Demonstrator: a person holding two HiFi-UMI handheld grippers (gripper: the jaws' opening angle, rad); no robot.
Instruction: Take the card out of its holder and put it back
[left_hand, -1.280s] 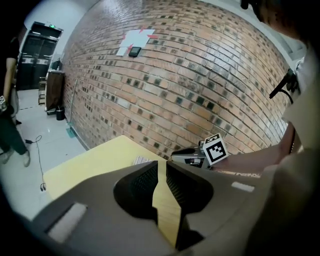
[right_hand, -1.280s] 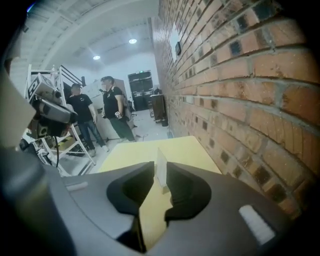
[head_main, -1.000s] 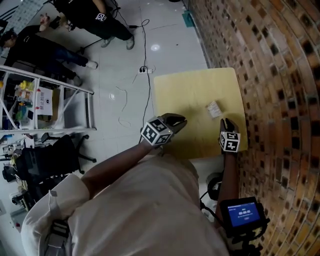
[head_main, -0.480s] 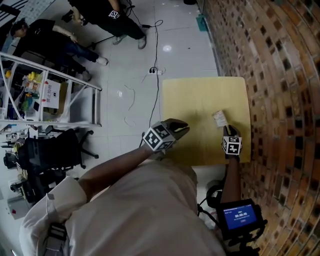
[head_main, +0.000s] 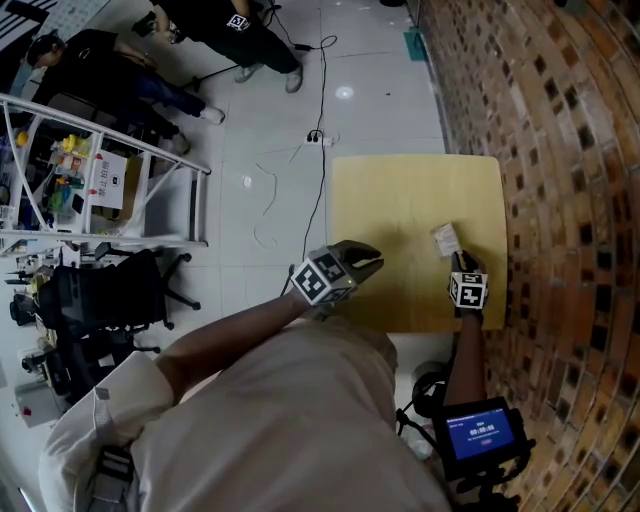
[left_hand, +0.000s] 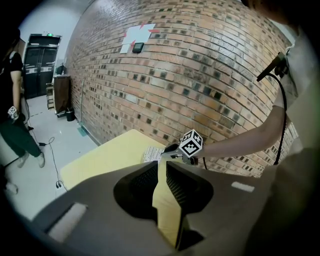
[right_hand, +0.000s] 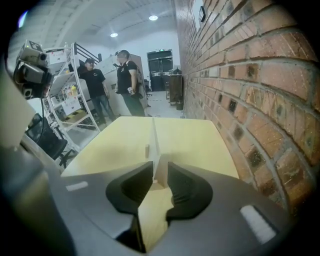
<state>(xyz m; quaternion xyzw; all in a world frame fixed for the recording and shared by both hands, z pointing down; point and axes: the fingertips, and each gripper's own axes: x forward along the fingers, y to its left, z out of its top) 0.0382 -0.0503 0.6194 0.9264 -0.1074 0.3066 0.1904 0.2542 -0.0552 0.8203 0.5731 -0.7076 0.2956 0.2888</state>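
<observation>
A small white card in its holder (head_main: 443, 238) stands on the yellow table (head_main: 400, 200), near the brick-wall side. My right gripper (head_main: 459, 260) is at its near end. In the right gripper view the card (right_hand: 155, 142) runs edge-on away from me, and its near end sits between the jaws of my right gripper (right_hand: 160, 172). Those jaws have just been opening and I see no squeeze on the card. My left gripper (head_main: 368, 262) hovers over the table's front left part. Its jaws (left_hand: 162, 167) stand slightly apart with nothing between them. That view also shows the card (left_hand: 151, 154).
A brick wall (head_main: 560, 200) runs along the table's right side. On the floor to the left are a metal rack (head_main: 110, 190), a black chair (head_main: 100, 300) and a cable (head_main: 320, 140). People (head_main: 210, 30) stand at the far end. A small screen (head_main: 483, 432) sits on the right forearm.
My right gripper has come down and forward to the card's near end. The left gripper has stayed about where it was.
</observation>
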